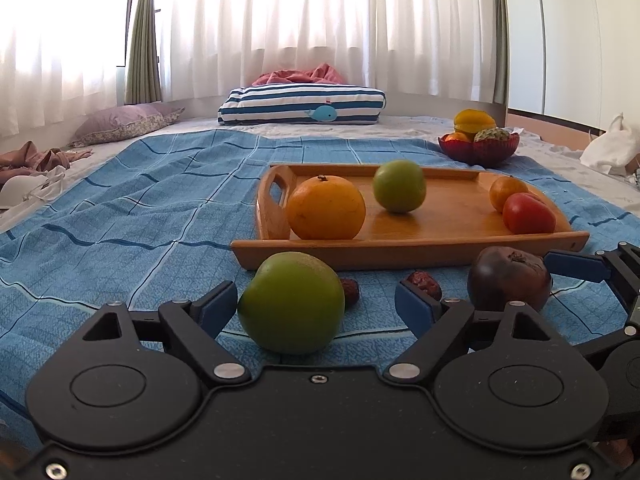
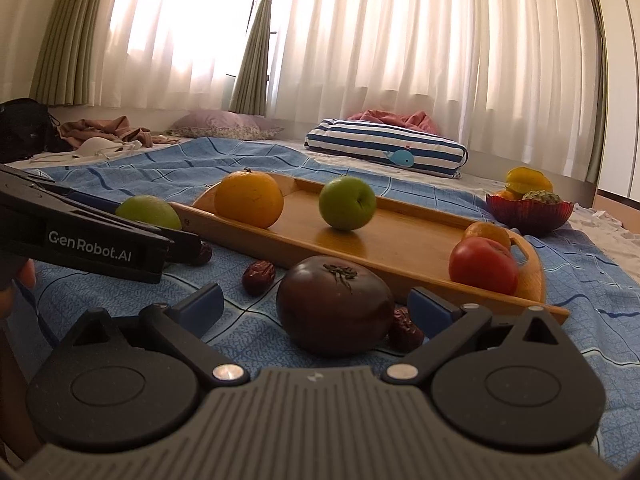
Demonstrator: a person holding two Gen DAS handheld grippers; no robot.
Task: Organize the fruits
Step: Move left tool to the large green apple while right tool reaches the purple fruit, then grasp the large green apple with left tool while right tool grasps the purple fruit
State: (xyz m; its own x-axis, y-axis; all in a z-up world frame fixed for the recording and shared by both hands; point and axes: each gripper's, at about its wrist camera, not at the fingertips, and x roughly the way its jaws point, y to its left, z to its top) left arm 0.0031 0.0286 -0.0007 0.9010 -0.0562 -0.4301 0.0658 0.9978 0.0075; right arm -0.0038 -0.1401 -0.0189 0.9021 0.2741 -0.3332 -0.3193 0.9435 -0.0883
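A green apple (image 1: 292, 304) lies on the blue cloth between my left gripper's (image 1: 316, 302) fingers; the left pad is right beside it and the right pad stands clear, so the gripper is open. A dark purple fruit (image 2: 336, 304) lies between my right gripper's (image 2: 316, 304) fingers with gaps on both sides, so that one is open too. Just behind them the wooden tray (image 1: 400, 252) holds a large orange (image 1: 326, 208), a green apple (image 1: 399, 186), a small orange (image 1: 506, 192) and a red tomato (image 1: 528, 214).
Three red dates (image 2: 258, 276) lie on the blue cloth (image 1: 120, 220) by the tray's near edge. A red bowl (image 1: 478, 148) of fruit stands behind the tray at right. Striped cushion (image 1: 304, 106), pillow and clothes lie farther back by the curtains.
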